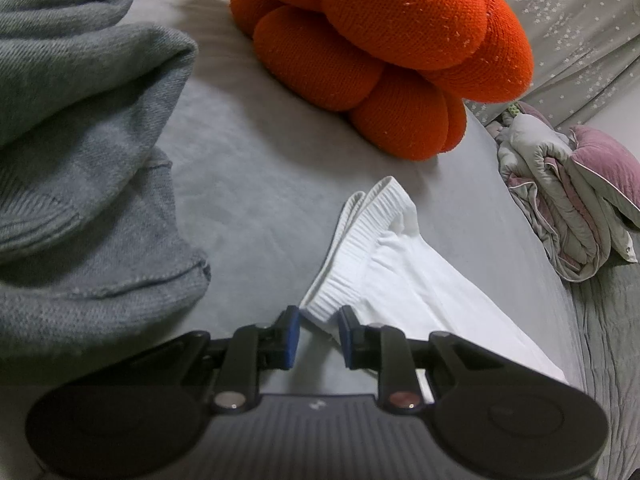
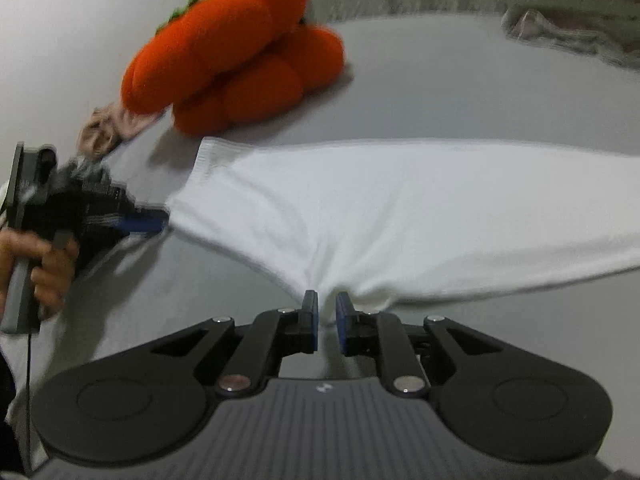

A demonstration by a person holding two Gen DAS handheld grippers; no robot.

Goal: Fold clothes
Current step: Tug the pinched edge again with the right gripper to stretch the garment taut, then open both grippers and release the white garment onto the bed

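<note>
Right gripper [image 2: 327,312] pinches white garment [image 2: 400,208] edge (left gripper [image 1: 319,328] likewise).

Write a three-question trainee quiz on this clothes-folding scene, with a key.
1. True or false: the orange knitted cushion lies on top of the white garment.
2. What does the left hand-held gripper have between its blue pads?
A. the grey sweater
B. the white garment's ribbed edge
C. nothing
3. Fill in: the right hand-held gripper pinches the white garment at its ____ edge.

Key:
1. False; the cushion sits apart, beyond the garment.
2. B
3. Near; the cloth puckers toward the pads.
</note>
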